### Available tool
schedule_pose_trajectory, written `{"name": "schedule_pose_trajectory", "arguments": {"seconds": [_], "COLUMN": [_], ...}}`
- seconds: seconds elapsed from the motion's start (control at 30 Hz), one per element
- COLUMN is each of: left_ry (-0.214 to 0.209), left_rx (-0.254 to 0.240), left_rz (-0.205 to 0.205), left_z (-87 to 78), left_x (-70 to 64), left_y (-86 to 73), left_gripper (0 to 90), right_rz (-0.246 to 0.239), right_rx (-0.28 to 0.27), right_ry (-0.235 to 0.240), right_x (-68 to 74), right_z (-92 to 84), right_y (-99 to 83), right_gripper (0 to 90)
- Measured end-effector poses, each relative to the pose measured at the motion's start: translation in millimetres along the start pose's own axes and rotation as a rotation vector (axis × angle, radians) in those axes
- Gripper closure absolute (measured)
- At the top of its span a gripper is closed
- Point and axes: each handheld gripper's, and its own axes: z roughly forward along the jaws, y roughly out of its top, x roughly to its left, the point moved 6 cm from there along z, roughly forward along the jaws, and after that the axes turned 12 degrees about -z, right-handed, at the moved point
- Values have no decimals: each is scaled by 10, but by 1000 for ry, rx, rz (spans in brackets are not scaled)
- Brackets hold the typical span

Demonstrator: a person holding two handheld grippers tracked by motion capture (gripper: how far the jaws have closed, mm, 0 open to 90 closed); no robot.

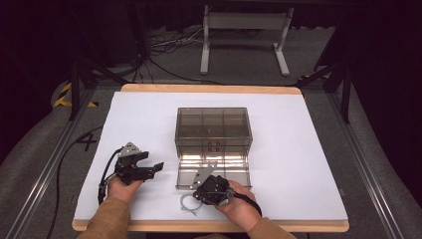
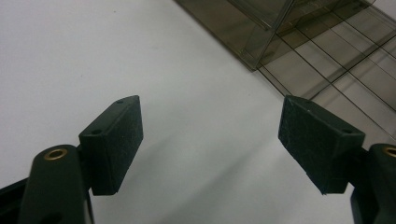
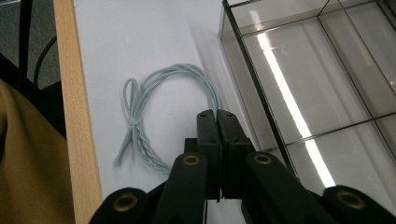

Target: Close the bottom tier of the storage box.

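Two grippers are in hand at the near edge of the table (image 1: pixel 318 149), which is covered with a white sheet. The right gripper (image 3: pixel 217 114) sits at the front of the table, just before the open lid of the smoked plastic organiser box (image 1: pixel 213 130). Its jaws are pressed fully together. A loop of pale blue-grey cord (image 3: pixel 144 112), knotted into a small bundle, lies flat on the sheet; one end of its arc runs right up to the closed tips. Whether the cord is pinched between the pads or merely passes beneath them cannot be told from the right gripper view. In the high view the cord (image 1: pixel 189 203) rests just left of the right gripper (image 1: pixel 206 191), near the wooden front edge of the table.

The left gripper (image 1: pixel 158 166) is held well apart from the cord, left of the box, its tips pointing towards the box. Its jaws stand wide open, and nothing lies between the pads (image 2: pixel 116 144); bare white sheet shows beneath them.

The box stands mid-table with its lid folded towards the person, the divided compartments (image 3: pixel 299 70) visible. A tan sleeve (image 1: pixel 107 219) covers the left forearm.
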Motion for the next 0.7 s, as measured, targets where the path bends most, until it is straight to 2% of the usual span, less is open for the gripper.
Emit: {"name": "schedule_pose_trajectory", "arguments": {"seconds": [0.3,0.7], "left_ry": [-2,1], "left_rx": [2,2], "left_rz": [0,2], "left_z": [-2,1], "left_x": [-1,-1], "left_y": [0,0], "left_gripper": [228,228], "right_rz": [-20,-25], "right_rx": [14,-9], "right_ry": [-17,-52], "right_x": [11,-10], "right_z": [-36,-234], "right_y": [27,97], "right_gripper": [898,900]}}
